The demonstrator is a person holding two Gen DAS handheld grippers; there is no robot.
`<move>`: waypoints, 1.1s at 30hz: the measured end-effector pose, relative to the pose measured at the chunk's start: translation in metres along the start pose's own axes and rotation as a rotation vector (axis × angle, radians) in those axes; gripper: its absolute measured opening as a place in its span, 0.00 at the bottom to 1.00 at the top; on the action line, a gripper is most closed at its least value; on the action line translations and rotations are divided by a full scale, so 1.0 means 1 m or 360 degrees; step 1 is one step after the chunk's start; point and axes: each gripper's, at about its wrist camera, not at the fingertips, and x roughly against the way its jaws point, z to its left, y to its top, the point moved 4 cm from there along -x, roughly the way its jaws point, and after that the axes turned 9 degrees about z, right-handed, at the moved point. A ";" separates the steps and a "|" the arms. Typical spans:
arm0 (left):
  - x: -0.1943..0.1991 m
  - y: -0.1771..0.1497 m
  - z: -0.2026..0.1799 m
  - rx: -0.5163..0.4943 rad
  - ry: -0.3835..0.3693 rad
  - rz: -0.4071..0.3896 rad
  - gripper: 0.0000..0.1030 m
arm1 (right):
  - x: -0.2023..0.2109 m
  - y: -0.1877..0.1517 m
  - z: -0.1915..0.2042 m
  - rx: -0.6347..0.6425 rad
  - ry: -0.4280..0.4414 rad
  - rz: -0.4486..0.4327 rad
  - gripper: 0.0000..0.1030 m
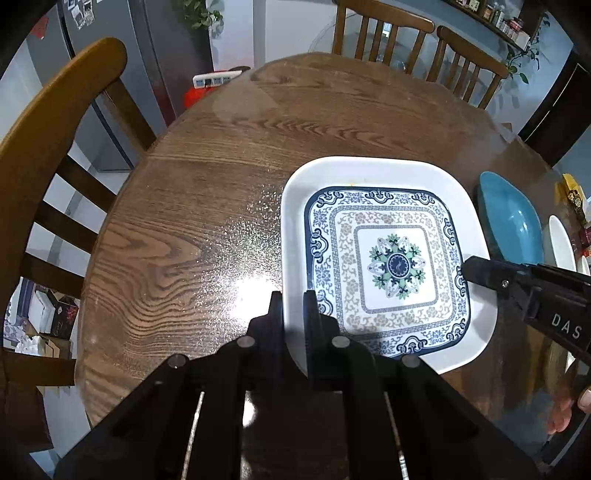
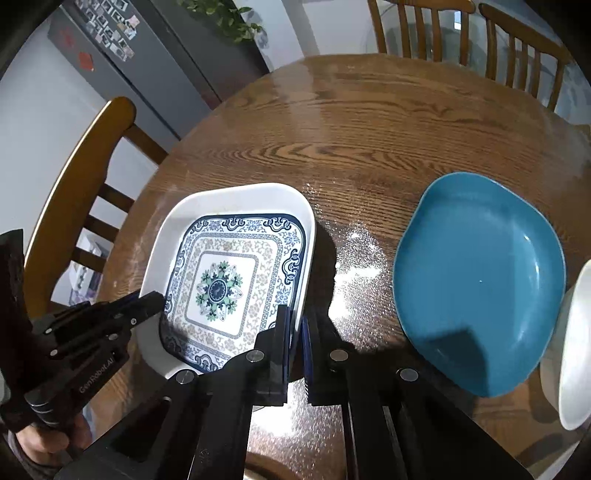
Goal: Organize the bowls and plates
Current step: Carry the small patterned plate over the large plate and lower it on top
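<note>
A square white plate [image 1: 397, 266] [image 2: 221, 288] with a blue and green floral pattern is on the round wooden table [image 1: 184, 221]. My left gripper [image 1: 293, 306] is shut on its left rim near the front corner, and shows in the right wrist view as the left gripper [image 2: 157, 297]. My right gripper [image 2: 294, 325] is shut on the opposite rim; the left wrist view shows the right gripper [image 1: 467, 269] at the plate's right edge. A dark shadow lies under that side. To the right lie a blue plate [image 2: 480, 280] [image 1: 513, 221] and a white bowl [image 2: 576, 350] [image 1: 559, 240].
Wooden chairs stand around the table: one at the left [image 1: 55, 129] and two at the far side [image 1: 384, 29]. A grey fridge [image 2: 147, 74] stands behind. A hand [image 2: 48, 439] grips the left tool. Bare table top [image 2: 369, 129] stretches beyond the plates.
</note>
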 end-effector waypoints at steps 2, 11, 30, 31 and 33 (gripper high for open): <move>0.005 -0.001 -0.001 -0.0011 0.0010 -0.0019 0.08 | 0.005 -0.002 0.001 0.0001 0.0007 -0.0012 0.07; 0.036 -0.012 -0.013 -0.0044 0.0034 -0.0131 0.08 | 0.037 -0.018 0.005 0.0026 0.0033 -0.0093 0.08; 0.094 -0.070 -0.053 -0.0088 0.0107 -0.0309 0.08 | 0.104 -0.090 0.005 0.0090 0.0074 -0.0227 0.08; 0.095 -0.074 -0.054 -0.0086 0.0110 -0.0310 0.08 | 0.105 -0.094 0.005 0.0093 0.0079 -0.0227 0.08; 0.097 -0.082 -0.058 -0.0092 0.0123 -0.0314 0.08 | 0.108 -0.102 0.005 0.0100 0.0079 -0.0225 0.08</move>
